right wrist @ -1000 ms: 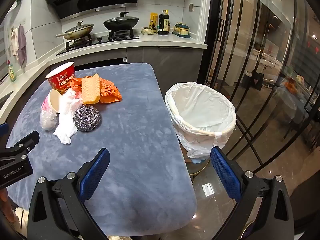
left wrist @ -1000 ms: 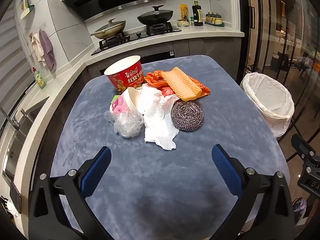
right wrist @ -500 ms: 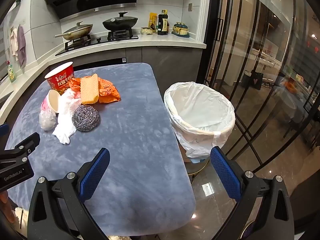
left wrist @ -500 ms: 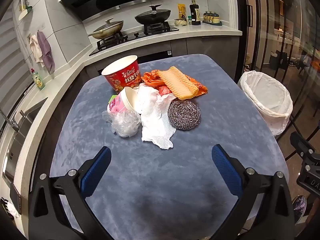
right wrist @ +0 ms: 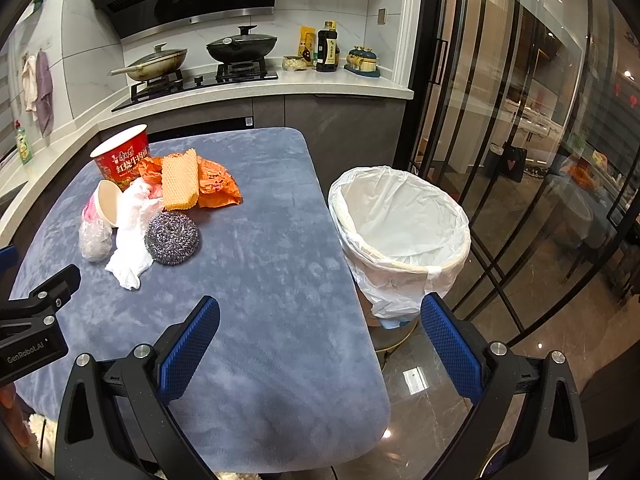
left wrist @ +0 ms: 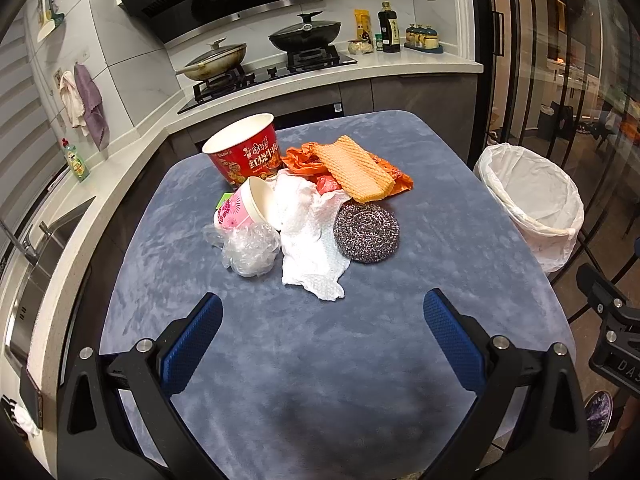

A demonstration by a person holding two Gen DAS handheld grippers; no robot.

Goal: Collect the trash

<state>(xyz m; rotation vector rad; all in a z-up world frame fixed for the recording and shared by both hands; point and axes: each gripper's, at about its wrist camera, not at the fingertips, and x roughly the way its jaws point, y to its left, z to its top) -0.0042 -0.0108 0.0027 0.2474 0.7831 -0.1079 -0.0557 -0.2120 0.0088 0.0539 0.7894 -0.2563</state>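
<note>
A heap of trash lies on the blue table: a red noodle bucket, a tipped pink paper cup, crumpled clear plastic, white tissue, a steel scourer, an orange wrapper and a waffle-textured cloth. My left gripper stands open just short of the tissue, nothing between its fingers. My right gripper is open over the table's right edge, with the white-lined bin ahead to the right and the scourer to the left.
The bin stands on the floor beside the table's right side. Behind the table runs a counter with a stove, pans and bottles. A sink lies at the left. Glass doors line the right.
The left gripper has moved a little closer to the trash heap, which looks slightly larger. The right view has barely shifted. Both grippers stay open.
</note>
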